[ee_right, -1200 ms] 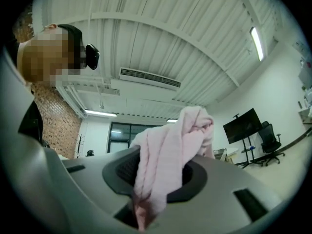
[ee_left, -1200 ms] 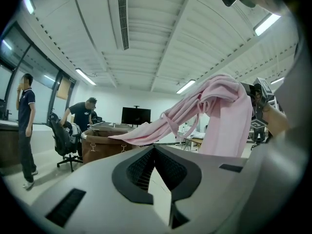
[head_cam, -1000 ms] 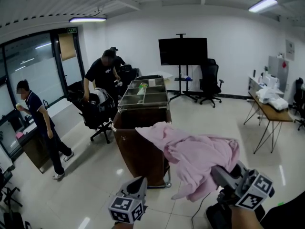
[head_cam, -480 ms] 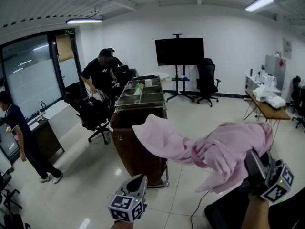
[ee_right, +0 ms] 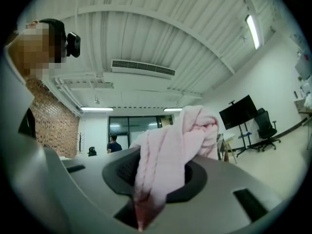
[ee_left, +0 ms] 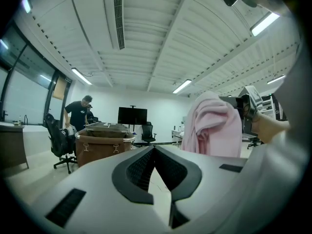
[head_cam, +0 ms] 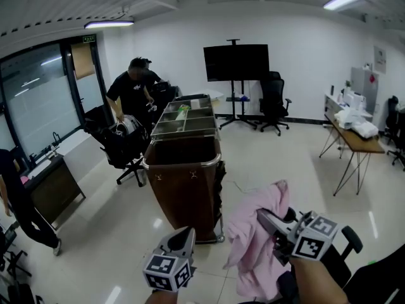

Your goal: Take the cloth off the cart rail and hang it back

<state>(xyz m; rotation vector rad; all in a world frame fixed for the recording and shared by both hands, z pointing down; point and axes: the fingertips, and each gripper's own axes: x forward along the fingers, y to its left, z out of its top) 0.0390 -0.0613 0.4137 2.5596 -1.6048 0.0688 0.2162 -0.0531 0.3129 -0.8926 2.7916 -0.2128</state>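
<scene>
Cloth, pink, pinched tight between the jaws of the right gripper and hanging down from them in a soft bunch. Up in the air just to the right of the brown cart, lower than its top rail. Left gripper low beside it, jaws pressed together with nothing in them.

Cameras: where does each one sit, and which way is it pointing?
Head view: on the person's head, facing forward and down at the cart; left tongs and right tongs show.
Left gripper view: on the left tongs, facing along their shut jaws toward cart and cloth; the right hand shows.
Right gripper view: on the right tongs, tilted up, jaws clamped on the cloth; the head shows.
Shared: head and left gripper views both show cart and cloth.
</scene>
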